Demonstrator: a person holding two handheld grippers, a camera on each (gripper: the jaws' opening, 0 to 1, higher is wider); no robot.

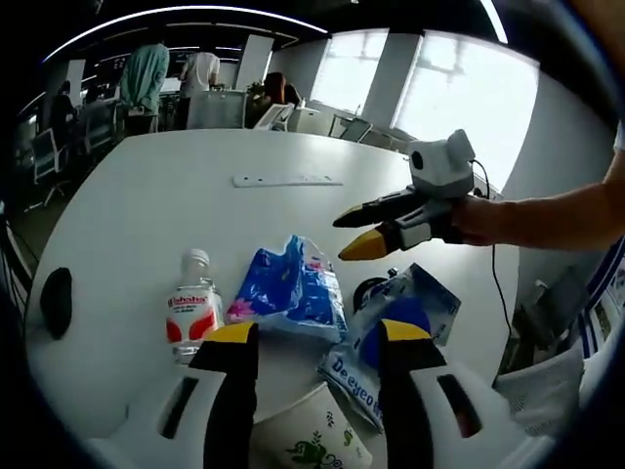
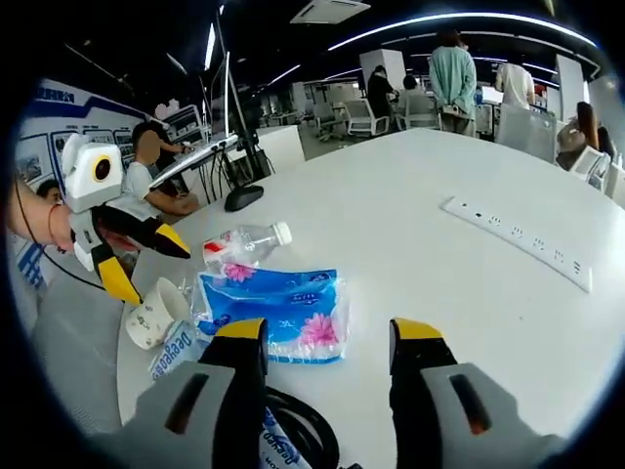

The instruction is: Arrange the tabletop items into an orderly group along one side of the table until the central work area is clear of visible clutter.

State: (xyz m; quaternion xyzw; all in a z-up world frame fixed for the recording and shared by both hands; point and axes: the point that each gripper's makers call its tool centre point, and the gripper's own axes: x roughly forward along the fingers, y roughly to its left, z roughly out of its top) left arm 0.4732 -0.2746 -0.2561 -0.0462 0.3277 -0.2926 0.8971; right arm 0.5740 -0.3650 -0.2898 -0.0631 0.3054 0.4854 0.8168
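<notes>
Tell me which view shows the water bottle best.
The right gripper view: the water bottle lies on its side on the table, cap to base unobstructed. The left gripper view shows it foreshortened, its base cut by the left gripper's fingers.

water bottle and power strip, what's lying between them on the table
Nothing: in the right gripper view, bare white table separates the water bottle from the power strip.

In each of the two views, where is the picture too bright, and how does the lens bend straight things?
Left gripper view: the windows behind the right tool are blown out white, and the white table edge curves. Right gripper view: ceiling light strips arc instead of running straight, the power strip bends slightly, and the tabletop is evenly lit with soft shadows under the tissue pack.
</notes>
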